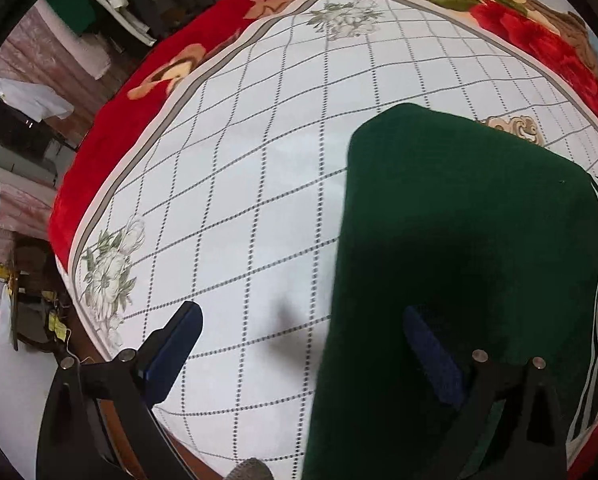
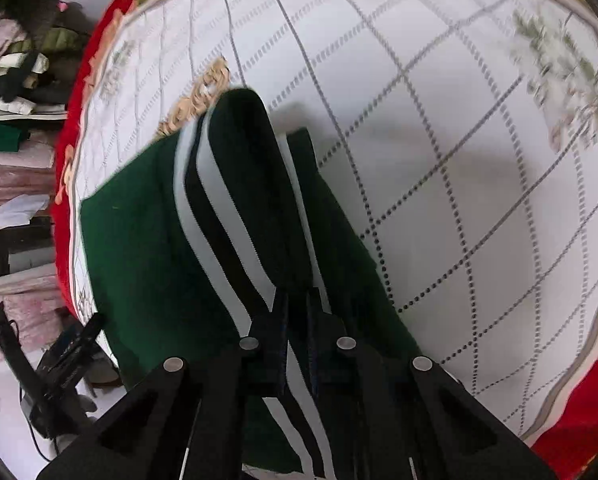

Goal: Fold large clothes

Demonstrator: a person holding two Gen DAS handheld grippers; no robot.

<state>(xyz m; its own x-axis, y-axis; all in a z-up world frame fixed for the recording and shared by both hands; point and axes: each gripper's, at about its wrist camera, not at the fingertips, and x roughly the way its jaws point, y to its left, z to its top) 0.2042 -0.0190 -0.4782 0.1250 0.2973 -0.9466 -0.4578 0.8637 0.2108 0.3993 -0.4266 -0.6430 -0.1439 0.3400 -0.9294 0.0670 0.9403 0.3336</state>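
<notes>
On bedsheet (image 1: 227,184), green garment (image 2: 139,240) pinched in right gripper (image 2: 297,308)

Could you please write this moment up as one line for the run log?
stage: mid-fold | left gripper: open above sheet | right gripper: shut on green garment's striped edge, lifted | surface: white checked sheet

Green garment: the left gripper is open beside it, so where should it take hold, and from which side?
Grip the green garment at its long plain edge nearest the left gripper, coming in low from the bare checked sheet side. That edge lies straight and flat with open sheet beside it, while the right gripper is shut on the striped edge opposite.
</notes>
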